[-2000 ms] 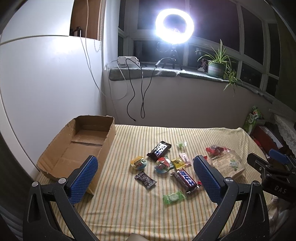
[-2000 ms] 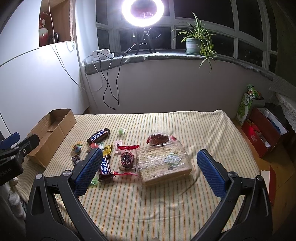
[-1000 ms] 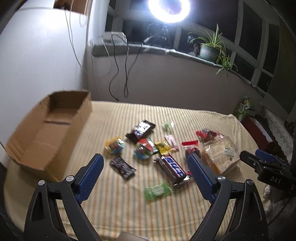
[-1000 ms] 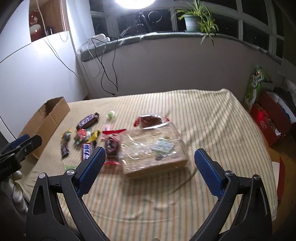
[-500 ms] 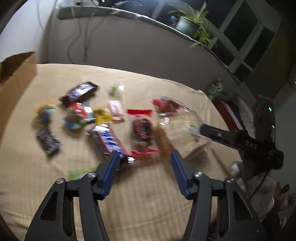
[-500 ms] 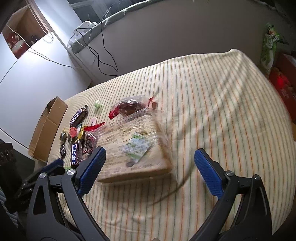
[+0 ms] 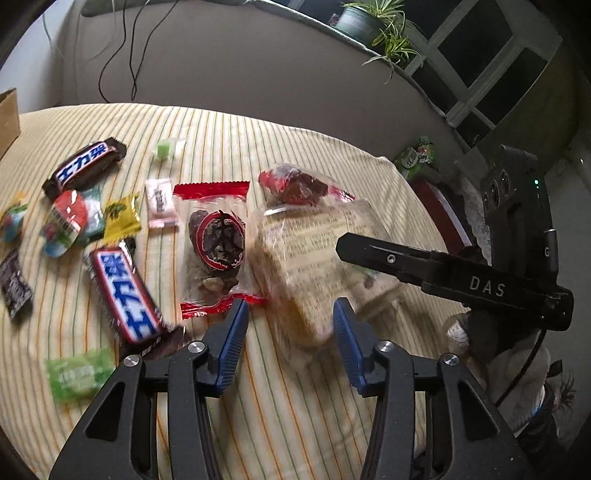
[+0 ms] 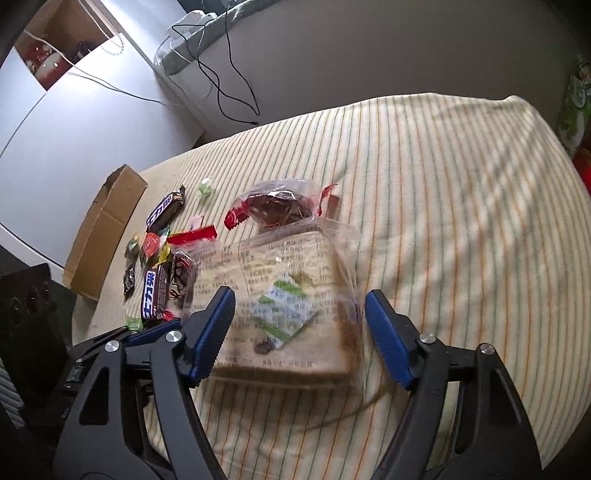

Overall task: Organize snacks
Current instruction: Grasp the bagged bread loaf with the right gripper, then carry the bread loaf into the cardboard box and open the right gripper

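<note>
A clear bag of sliced bread (image 8: pixel 288 295) lies on the striped cloth; it also shows in the left wrist view (image 7: pixel 314 266). My right gripper (image 8: pixel 299 332) is open, its blue pads on either side of the bread's near end. My left gripper (image 7: pixel 290 339) is open and hovers at the bread's near left corner. Left of the bread lie a red-edged pastry pack (image 7: pixel 218 247), a red-wrapped snack (image 7: pixel 295 186), two Snickers bars (image 7: pixel 123 291) (image 7: pixel 85 166) and several small candies (image 7: pixel 122 216).
An open cardboard box (image 8: pixel 107 225) stands at the cloth's left edge. A green candy pack (image 7: pixel 77 373) lies near the front. A white wall, a window sill with cables (image 8: pixel 225 85) and a plant (image 7: pixel 384 33) stand behind. Red boxes (image 7: pixel 439 210) sit on the floor at right.
Both grippers have moved down and in toward the bread. The left gripper swung right, away from the box, and its jaws have narrowed. The right gripper's jaws have also narrowed.
</note>
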A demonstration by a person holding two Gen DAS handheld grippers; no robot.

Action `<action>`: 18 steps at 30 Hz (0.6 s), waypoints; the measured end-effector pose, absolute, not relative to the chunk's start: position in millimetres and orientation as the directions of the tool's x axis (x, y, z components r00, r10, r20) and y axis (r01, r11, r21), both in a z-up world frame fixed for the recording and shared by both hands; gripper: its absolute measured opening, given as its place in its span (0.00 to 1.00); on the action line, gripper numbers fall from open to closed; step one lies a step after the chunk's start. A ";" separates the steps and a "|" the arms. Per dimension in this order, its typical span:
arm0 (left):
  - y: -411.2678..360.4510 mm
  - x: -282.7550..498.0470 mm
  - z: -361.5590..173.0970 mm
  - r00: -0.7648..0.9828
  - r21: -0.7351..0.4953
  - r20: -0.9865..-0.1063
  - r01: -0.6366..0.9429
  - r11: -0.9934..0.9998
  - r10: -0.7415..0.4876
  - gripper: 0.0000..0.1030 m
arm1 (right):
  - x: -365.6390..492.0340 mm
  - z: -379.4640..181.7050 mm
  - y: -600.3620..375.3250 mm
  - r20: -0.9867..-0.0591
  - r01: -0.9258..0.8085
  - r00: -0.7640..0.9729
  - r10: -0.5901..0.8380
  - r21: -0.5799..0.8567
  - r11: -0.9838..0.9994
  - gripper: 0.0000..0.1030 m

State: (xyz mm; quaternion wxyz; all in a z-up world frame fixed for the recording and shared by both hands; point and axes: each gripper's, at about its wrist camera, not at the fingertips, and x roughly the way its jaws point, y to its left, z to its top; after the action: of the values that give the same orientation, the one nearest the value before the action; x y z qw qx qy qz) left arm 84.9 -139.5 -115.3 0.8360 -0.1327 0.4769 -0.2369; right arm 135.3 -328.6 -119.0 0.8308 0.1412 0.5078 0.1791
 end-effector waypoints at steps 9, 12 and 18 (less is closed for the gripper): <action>-152.0 85.5 -113.9 0.419 -0.426 -0.738 0.319 0.846 -0.530 0.43 | 131.3 -117.3 -318.5 -0.804 -0.167 0.406 0.436 0.403 0.900 0.66; -149.3 81.9 -111.1 0.421 -0.426 -0.733 0.328 0.843 -0.534 0.43 | 124.9 -111.7 -319.6 -0.803 -0.158 0.409 0.433 0.405 0.900 0.64; -132.3 68.0 -96.3 0.452 -0.423 -0.711 0.339 0.841 -0.539 0.43 | 109.9 -90.4 -309.8 -0.796 -0.174 0.436 0.420 0.384 0.907 0.63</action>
State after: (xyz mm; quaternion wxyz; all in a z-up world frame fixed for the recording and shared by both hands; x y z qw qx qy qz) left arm 68.0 -132.3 -96.3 0.8448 -0.1103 0.4546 -0.2598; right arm 109.9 -309.8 -90.4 0.8383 0.1229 0.5007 0.1772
